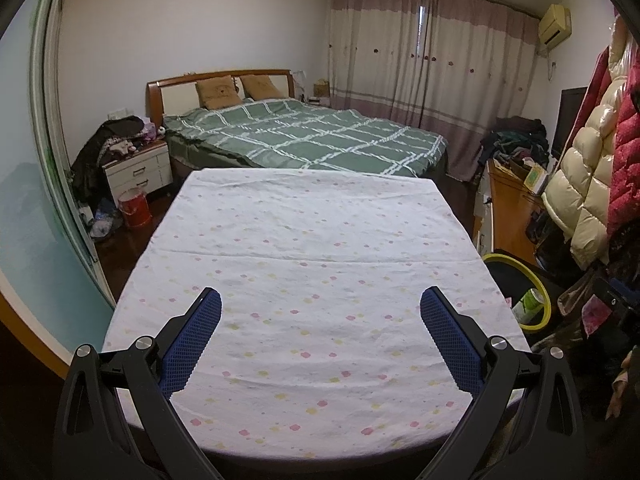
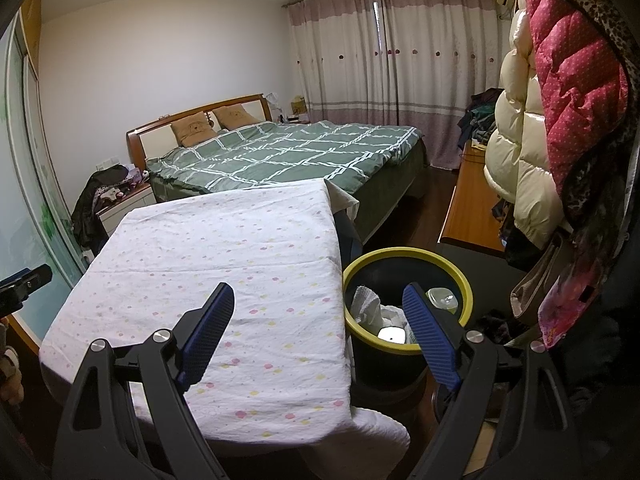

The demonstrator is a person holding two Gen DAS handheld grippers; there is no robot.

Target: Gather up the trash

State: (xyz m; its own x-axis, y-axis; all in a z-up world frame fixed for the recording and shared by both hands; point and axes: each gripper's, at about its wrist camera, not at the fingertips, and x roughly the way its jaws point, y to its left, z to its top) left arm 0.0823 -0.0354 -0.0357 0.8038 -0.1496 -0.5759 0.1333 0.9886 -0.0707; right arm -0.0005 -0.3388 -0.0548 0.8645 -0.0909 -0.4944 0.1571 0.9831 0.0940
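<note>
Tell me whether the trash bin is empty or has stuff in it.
Not empty: the trash bin holds crumpled white paper and a clear bottle, below its yellow rim.

The cloth-covered table (image 1: 320,264) lies bare from edge to edge — open passage across its whole top. Off its right side the yellow-rimmed bin (image 2: 464,280) stands just beside the edge, mouth open upward, crumpled paper (image 2: 366,306) inside. Hanging coats (image 2: 560,120) crowd in from the right, above and behind the bin. Beyond the table the bed (image 1: 312,140) closes off the far side — nightstand (image 1: 138,172) at its left.
</note>
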